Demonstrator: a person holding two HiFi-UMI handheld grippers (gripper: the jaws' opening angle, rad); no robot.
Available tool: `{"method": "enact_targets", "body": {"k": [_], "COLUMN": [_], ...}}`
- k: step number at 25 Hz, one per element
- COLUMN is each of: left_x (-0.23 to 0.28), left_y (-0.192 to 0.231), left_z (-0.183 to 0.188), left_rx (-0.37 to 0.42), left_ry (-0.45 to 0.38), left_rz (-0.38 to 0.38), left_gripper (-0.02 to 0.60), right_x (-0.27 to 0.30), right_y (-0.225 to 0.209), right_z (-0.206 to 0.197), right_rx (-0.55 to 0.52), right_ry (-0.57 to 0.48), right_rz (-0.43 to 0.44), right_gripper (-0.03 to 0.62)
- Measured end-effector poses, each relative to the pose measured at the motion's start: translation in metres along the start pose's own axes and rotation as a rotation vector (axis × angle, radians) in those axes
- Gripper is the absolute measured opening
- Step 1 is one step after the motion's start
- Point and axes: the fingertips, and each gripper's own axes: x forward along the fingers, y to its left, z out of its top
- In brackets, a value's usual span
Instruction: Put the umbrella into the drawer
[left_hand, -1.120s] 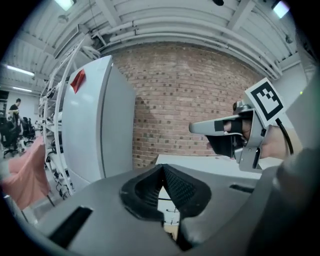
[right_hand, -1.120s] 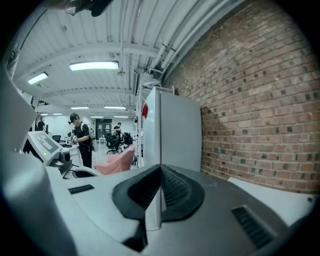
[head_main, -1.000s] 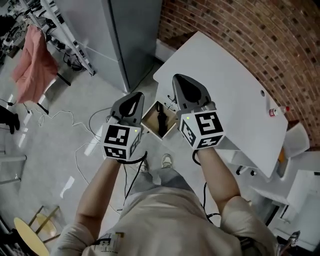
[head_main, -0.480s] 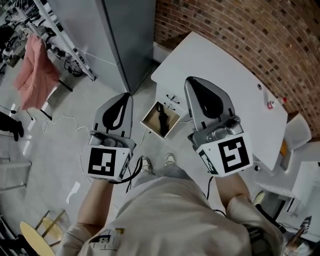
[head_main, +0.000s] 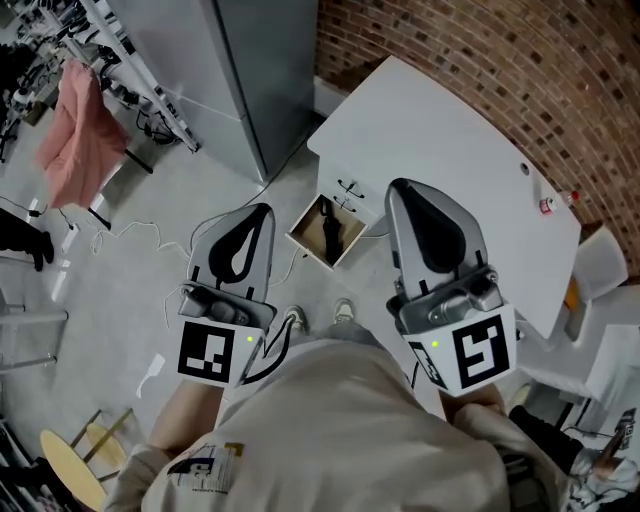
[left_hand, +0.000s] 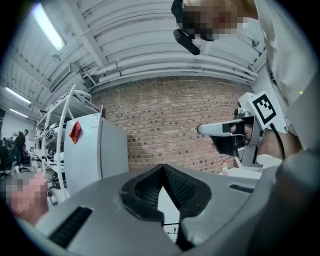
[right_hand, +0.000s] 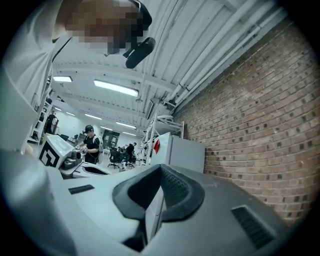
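The small wooden drawer (head_main: 303, 232) under the white desk (head_main: 440, 140) stands pulled out. A dark folded umbrella (head_main: 331, 234) lies inside it. My left gripper (head_main: 262, 210) is held level, high above the floor and to the left of the drawer, shut with nothing in it. My right gripper (head_main: 400, 188) hovers over the desk's near edge, right of the drawer, also shut and empty. In the left gripper view the left gripper (left_hand: 162, 167) has its jaws meeting at the tips, and the right gripper (left_hand: 205, 130) shows off to the side. The right gripper (right_hand: 160, 167) is closed in its own view.
A tall grey cabinet (head_main: 250, 70) stands left of the desk against the brick wall (head_main: 480, 50). A pink cloth (head_main: 75, 115) hangs on a rack at far left. Cables (head_main: 130, 235) trail on the floor. A small bottle (head_main: 558, 203) sits on the desk's right end.
Both grippers have risen and drawn back from the drawer toward the person's body. The drawer stays open with the umbrella in it.
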Motion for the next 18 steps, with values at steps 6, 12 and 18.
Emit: {"method": "enact_targets", "body": {"k": [6,12,18], "left_x": [0.0,-0.002,-0.002], "left_y": [-0.01,-0.014,-0.011], "left_z": [-0.012,-0.017,-0.012], "left_rx": [-0.024,-0.026,-0.033], "left_ry": [0.041,0.06,0.049], "left_rz": [-0.004,-0.003,0.019], "left_gripper": [0.008,0.008,0.008], "right_x": [-0.004,-0.007,-0.007], "right_y": [0.015,0.02,0.015], "right_z": [-0.018,-0.031,-0.035], "right_rx": [0.049,0.069,0.035], "right_ry": [0.079,0.123,0.118], "right_rz": [0.051,0.064,0.075], "right_gripper": [0.008,0.008,0.008]}}
